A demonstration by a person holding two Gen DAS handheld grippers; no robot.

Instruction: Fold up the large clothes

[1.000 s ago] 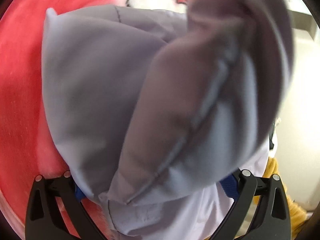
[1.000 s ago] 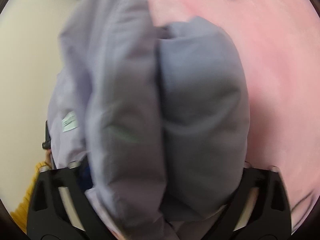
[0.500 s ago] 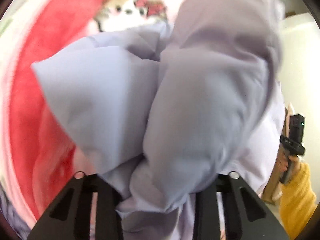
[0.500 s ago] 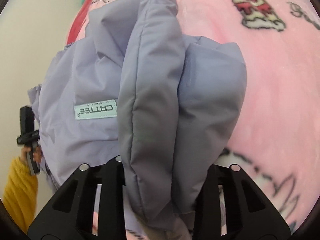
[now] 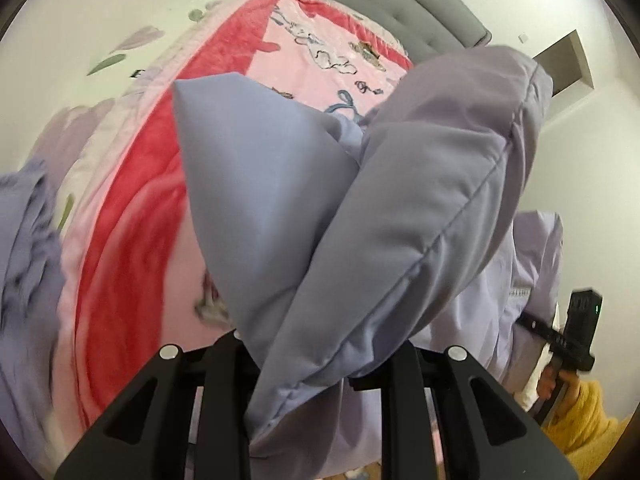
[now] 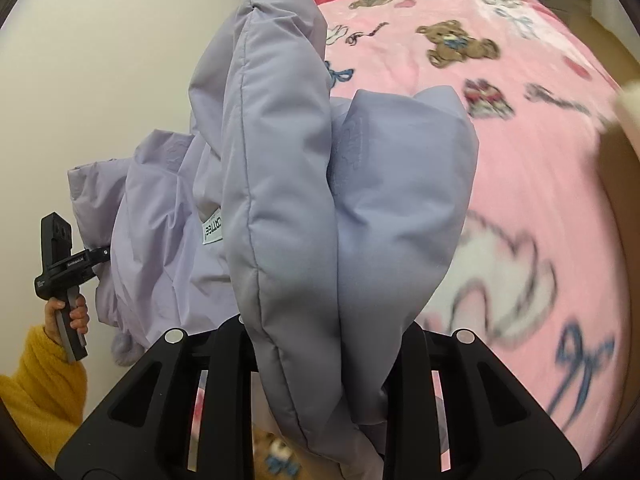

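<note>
- Nearest, the left tongs (image 5: pixel 304 364) and right tongs (image 6: pixel 320 356) have just been closing and now each pinch a thick padded edge of the lilac jacket (image 6: pixel 280 160).
- The jacket hangs lifted between them, above the pink blanket (image 6: pixel 540 160) on the bed.
- I'd judge it's the lift-and-spread step; next, carry it farther over the bed and lay it flat, both grips kept tight.
</note>
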